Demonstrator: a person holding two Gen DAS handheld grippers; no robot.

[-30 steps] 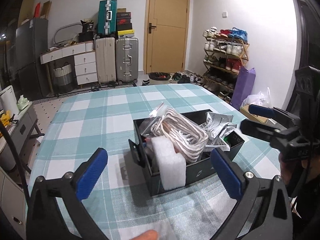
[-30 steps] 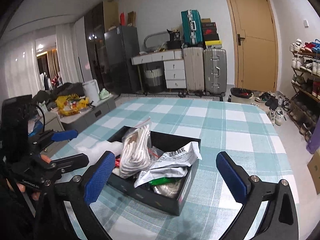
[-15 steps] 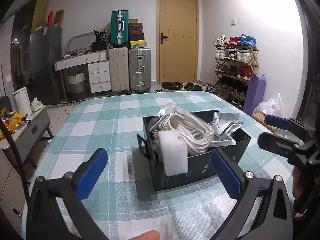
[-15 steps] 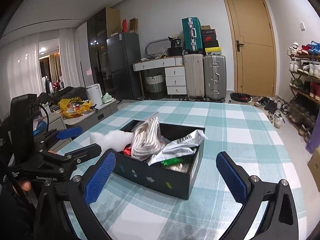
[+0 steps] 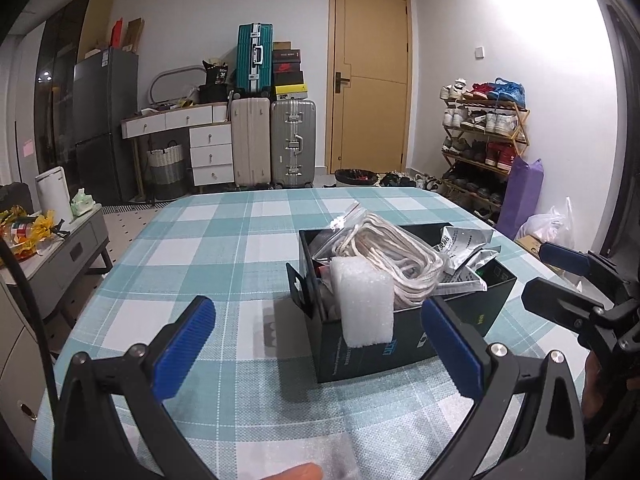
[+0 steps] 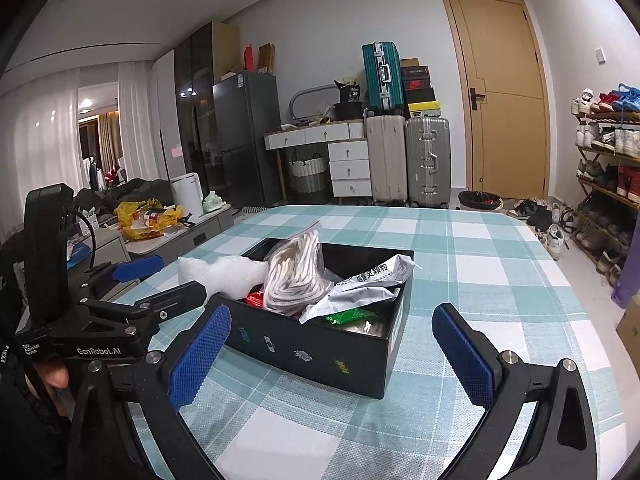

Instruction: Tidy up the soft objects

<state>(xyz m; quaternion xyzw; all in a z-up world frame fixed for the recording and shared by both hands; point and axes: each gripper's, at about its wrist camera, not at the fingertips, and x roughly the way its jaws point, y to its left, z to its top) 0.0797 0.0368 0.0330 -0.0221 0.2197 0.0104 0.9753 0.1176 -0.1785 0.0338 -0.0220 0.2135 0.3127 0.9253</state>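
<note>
A black box [image 5: 376, 348] [image 6: 320, 344] stands on the checked tablecloth [image 5: 224, 240]. It holds a white foam block [image 5: 366, 306] [image 6: 224, 270] leaning over its near end, a bag of white rope [image 5: 396, 254] [image 6: 298, 274], silver foil packets [image 5: 464, 254] [image 6: 360, 286] and a green packet [image 6: 348, 314]. My left gripper [image 5: 320, 352] is open and empty, in front of the box. My right gripper [image 6: 328, 360] is open and empty, in front of the box's long side. Each gripper shows in the other's view, the right [image 5: 560, 280] and the left [image 6: 156, 284].
Suitcases [image 5: 276, 140], a drawer unit [image 5: 208, 152] and a door [image 5: 368, 80] stand behind the table. A shoe rack [image 5: 480, 140] is at the right wall. A low grey cabinet [image 5: 60, 252] with clutter stands left of the table.
Both grippers have drawn back from the box and tilted up, so the box sits lower and farther in both views. Both stay open and empty.
</note>
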